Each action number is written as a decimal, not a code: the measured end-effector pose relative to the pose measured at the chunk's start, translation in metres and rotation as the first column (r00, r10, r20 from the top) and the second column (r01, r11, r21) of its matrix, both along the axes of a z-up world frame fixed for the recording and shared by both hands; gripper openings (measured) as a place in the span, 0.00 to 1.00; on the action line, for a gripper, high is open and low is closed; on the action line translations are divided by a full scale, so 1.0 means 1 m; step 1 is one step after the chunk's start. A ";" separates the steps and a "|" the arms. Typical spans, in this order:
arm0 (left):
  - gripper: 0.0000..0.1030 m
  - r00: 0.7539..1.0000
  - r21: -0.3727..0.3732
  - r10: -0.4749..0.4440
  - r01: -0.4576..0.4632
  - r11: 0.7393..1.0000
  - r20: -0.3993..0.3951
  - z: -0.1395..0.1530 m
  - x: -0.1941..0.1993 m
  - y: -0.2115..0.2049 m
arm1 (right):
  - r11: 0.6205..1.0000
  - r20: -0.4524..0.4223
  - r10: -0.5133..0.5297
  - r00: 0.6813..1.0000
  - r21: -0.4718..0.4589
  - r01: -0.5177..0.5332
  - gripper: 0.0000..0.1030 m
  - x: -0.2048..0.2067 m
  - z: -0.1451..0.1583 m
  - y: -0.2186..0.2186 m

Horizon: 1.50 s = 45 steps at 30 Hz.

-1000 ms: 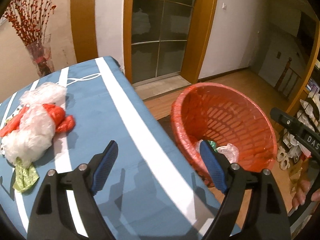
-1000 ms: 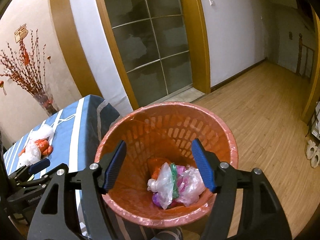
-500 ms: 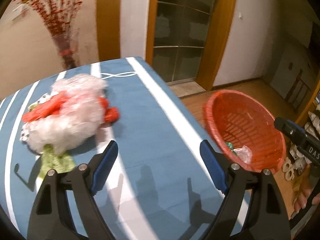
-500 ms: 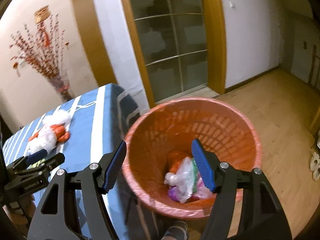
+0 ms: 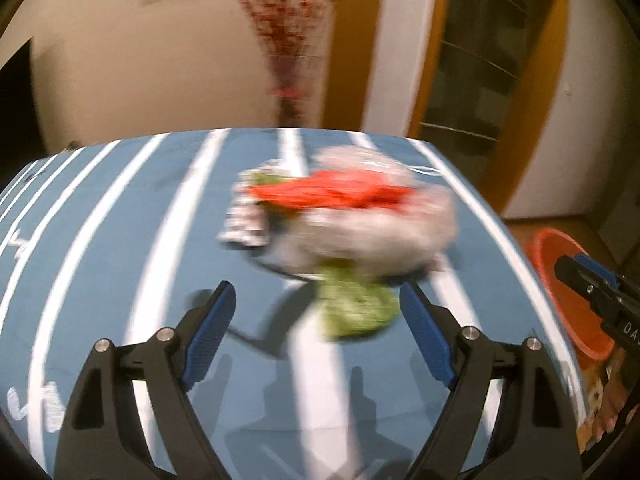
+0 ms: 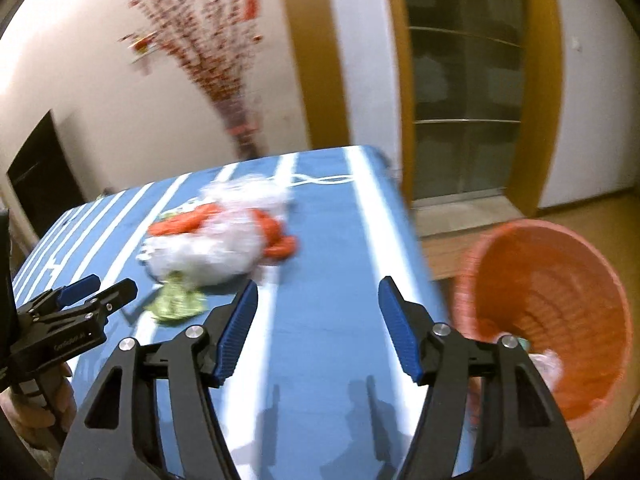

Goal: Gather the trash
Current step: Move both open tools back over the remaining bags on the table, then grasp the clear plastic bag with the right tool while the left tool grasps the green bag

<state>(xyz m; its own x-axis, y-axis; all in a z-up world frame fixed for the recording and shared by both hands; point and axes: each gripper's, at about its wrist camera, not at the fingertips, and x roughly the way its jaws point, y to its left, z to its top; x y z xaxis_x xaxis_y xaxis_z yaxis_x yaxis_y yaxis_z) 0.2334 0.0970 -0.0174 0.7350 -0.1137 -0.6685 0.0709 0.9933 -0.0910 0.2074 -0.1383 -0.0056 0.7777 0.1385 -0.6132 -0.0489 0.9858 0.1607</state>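
Crinkly white plastic trash (image 5: 372,224) lies mid-table at 12 o'clock, light and squashy. Left gripper (image 5: 316,340) and right gripper (image 6: 318,330) both gape empty. Pinching a bunched fold should hold best.

One table (image 6: 328,248) with a blue cloth and white stripes carries one heap of trash: one white crumpled plastic bag (image 5: 372,236), one red bag (image 5: 332,194), one green wrapper (image 5: 354,308) and one blurred printed packet (image 5: 246,224). One orange basket (image 6: 560,280) stands beside it. Two tongs show, left (image 5: 316,332) and right (image 6: 318,326), each with two blue pads. One vase of red branches (image 6: 244,136) stands behind
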 end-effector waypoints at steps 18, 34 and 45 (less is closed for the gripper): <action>0.80 0.982 -0.063 0.188 -0.188 0.980 -0.009 -0.010 -0.002 0.123 | 0.983 -0.120 0.126 0.985 -0.117 -0.140 0.47 0.087 -0.034 0.115; 0.80 0.992 -0.058 0.124 -0.125 0.990 -0.022 -0.010 0.005 0.092 | 0.978 -0.067 0.157 0.985 -0.127 -0.165 0.12 0.041 -0.017 0.080; 0.74 0.998 -0.085 0.023 -0.028 0.996 -0.062 -0.011 0.036 0.022 | 0.993 -0.027 0.004 1.000 -0.117 -0.008 0.12 0.019 -0.007 0.010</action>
<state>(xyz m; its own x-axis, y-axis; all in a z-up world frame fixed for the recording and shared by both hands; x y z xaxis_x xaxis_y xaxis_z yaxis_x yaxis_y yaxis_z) 0.2699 0.1191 -0.0285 0.6964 -0.1545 -0.7008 0.0374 0.9831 -0.1795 0.2259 -0.1278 -0.0127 0.7600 0.0693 -0.6462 -0.0520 0.9976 0.0459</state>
